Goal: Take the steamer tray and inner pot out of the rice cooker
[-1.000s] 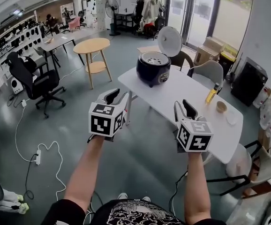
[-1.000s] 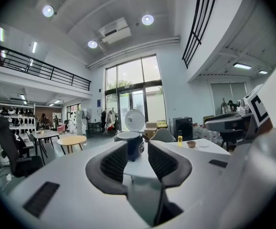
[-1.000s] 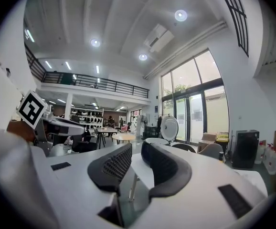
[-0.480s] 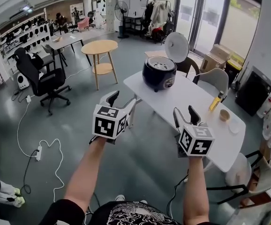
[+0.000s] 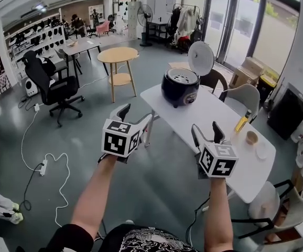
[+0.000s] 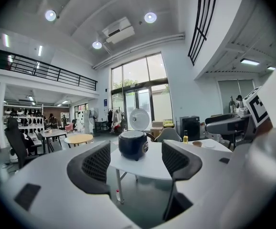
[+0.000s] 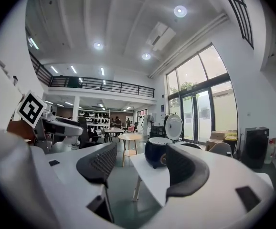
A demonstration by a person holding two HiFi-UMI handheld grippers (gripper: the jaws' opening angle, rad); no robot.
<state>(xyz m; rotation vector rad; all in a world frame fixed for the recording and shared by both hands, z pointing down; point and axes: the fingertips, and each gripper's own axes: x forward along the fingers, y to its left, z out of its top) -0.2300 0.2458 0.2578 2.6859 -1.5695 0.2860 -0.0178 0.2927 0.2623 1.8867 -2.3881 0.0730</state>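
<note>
A dark blue rice cooker (image 5: 180,87) stands at the far end of a white table (image 5: 214,125), its white lid (image 5: 200,58) swung up. The perforated steamer tray (image 5: 181,77) sits in its top; the inner pot is hidden under it. Both grippers hover in the air well short of the table, pointing at the cooker. My left gripper (image 5: 136,117) is open and empty; its jaws have just been opening. My right gripper (image 5: 206,131) is also open and empty, its jaws just opened too. The cooker (image 6: 132,144) shows far off between the left jaws, and the cooker (image 7: 155,151) between the right ones.
On the table's near half stand a yellow bottle (image 5: 241,121), a small bowl (image 5: 251,137) and a white plate (image 5: 261,150). Chairs (image 5: 240,96) ring the table. A round wooden table (image 5: 118,55) and a black office chair (image 5: 52,88) stand to the left, a cable (image 5: 42,167) on the floor.
Both grippers' jaws have spread wider apart, with nothing between them. The hands have stayed about where they were; the head view has shifted a little.
</note>
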